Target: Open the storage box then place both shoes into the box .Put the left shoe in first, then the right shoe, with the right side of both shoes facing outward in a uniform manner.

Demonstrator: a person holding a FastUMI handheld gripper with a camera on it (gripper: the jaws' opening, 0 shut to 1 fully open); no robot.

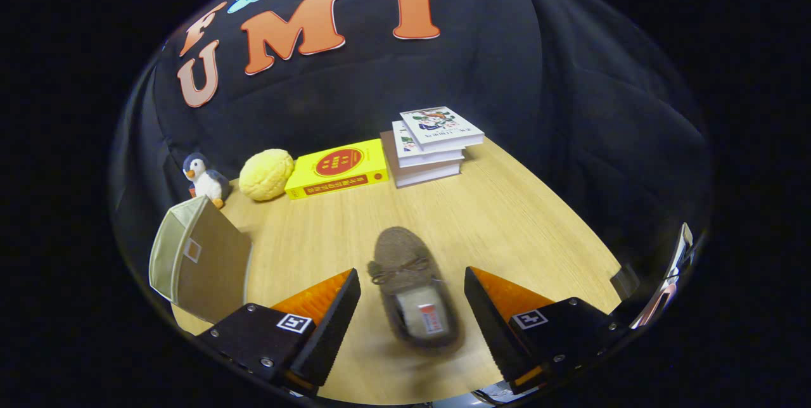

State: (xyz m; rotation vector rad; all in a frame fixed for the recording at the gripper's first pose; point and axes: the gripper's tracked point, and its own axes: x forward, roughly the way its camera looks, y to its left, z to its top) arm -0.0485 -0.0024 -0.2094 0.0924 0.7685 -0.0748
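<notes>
We see the gripper [412, 306] held above the wooden counter [507, 218] with its jaws spread wide. Each orange-faced finger [317, 297] stands well clear of what lies between them, so the jaws hold nothing and touch nothing.

Between the jaws a brown moccasin-style shoe [412, 291] lies on the counter, its toe pointing to the far side and its heel end near us. A small bow sits across its upper, and a pale insole with a label shows inside the opening. The shoe is somewhat blurred, with bare wood visible on either side of it before each finger.

To the left, just beside the left finger, stands the storage box [199, 259], a beige fabric box with a brown side panel. We cannot tell whether its lid is open.

Along the far edge of the counter we find a penguin plush [204, 178] at the far left, then a yellow knobbly ball [266, 173], a yellow book [337, 168] lying flat, and a stack of books [431, 145] to the right of it.
</notes>
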